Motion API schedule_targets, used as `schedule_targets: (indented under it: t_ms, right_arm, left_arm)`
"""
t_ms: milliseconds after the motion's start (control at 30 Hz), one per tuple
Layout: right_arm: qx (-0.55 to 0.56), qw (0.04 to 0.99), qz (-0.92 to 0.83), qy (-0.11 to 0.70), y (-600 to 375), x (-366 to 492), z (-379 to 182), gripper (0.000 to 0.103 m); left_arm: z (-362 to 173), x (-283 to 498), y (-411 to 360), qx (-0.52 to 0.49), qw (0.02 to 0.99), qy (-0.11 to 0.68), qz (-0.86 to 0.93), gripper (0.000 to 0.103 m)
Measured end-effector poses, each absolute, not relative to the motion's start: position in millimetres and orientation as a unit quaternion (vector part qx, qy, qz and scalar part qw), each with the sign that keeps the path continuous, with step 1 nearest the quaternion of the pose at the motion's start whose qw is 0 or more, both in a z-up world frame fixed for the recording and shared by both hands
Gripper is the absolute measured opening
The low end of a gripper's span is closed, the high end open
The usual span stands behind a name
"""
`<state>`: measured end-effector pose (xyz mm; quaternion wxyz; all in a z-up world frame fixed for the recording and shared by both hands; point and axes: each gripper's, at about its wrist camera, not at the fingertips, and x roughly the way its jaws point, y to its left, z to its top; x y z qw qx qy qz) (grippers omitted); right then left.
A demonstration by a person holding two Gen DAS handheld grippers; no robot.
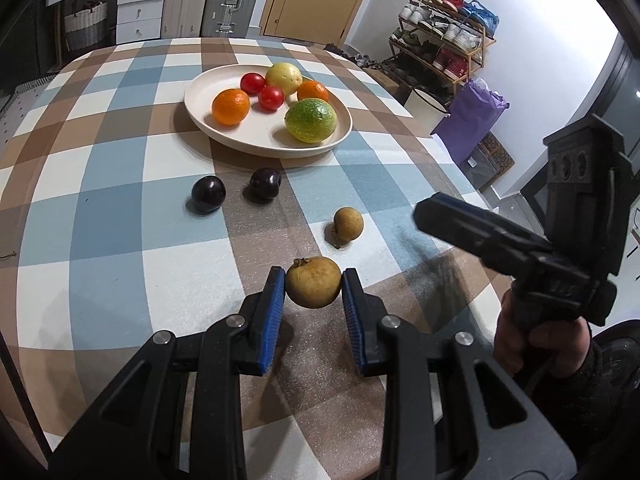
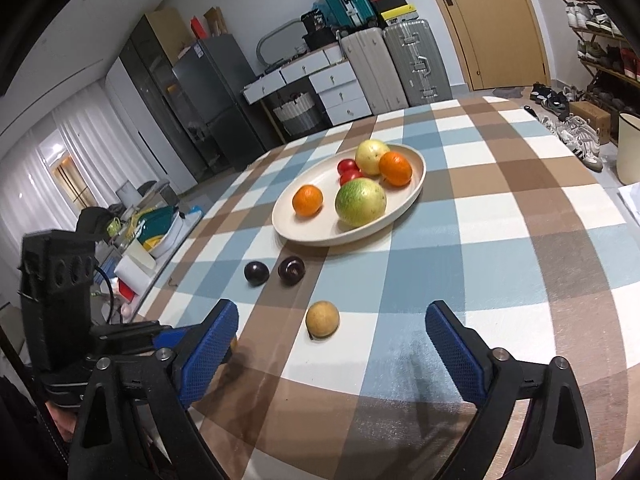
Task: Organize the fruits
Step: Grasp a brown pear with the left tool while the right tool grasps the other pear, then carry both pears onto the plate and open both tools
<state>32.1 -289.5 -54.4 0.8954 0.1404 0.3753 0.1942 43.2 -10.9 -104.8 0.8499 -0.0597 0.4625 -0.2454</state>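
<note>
My left gripper (image 1: 313, 286) is shut on a brown round fruit (image 1: 313, 282), held just above the checked tablecloth. A second brown fruit (image 1: 349, 222) (image 2: 322, 319) lies on the cloth ahead, with two dark plums (image 1: 208, 194) (image 1: 265, 184) beyond it. A cream plate (image 1: 240, 136) (image 2: 416, 184) holds two oranges (image 1: 231, 107), two tomatoes (image 1: 271, 98), a yellow fruit (image 1: 284, 78) and a green citrus (image 1: 311, 120). My right gripper (image 2: 332, 340) is open and empty, short of the second brown fruit; it also shows in the left wrist view (image 1: 480, 236).
The table carries a blue, brown and white checked cloth (image 1: 120, 200). Suitcases (image 2: 404, 64), drawers and a fridge stand behind the table. A shoe rack (image 1: 440, 36) and a purple bag (image 1: 472, 120) stand to the right on the floor.
</note>
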Motion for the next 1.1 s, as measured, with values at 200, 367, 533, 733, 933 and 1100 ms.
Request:
schedule_targets:
  t_ms: [200,367,533,733,933,1100]
  right_arm:
    - [0.126,0.889,0.202,0.391,-277.4,38.8,-63.2,0.085]
    - [0.115,0.884,0.209,0.402,-266.7,45.1,-69.2,0.073]
    - [0.100,0.882,0.203,0.414,-256.9,50.9,-73.8,0.052]
    - [0.076,0.875,0.204,0.433,-246.2,55.9,-84.3,0.028]
    - [0.096,0.869,0.210,0.438,-251.7,57.8,-87.3,0.023]
    - [0.114,0.873,0.217,0.422,-255.4,56.3,-76.7,0.023]
  left_arm:
    - [-105.4,41.2,-0.9,-0.077,0.846,0.467,-0.246,0.026]
    - [-104.5,40.4,8.2,-0.093,0.842,0.470,-0.248,0.026]
    - [-103.3,38.5,12.6,-0.097,0.842,0.469,-0.248,0.026]
    - [-102.9,38.7,15.2,-0.100,0.842,0.469,-0.249,0.026]
    - [-103.4,41.7,18.1,-0.105,0.841,0.470,-0.248,0.026]
    - [-98.9,48.2,20.2,-0.118,0.839,0.469,-0.250,0.026]
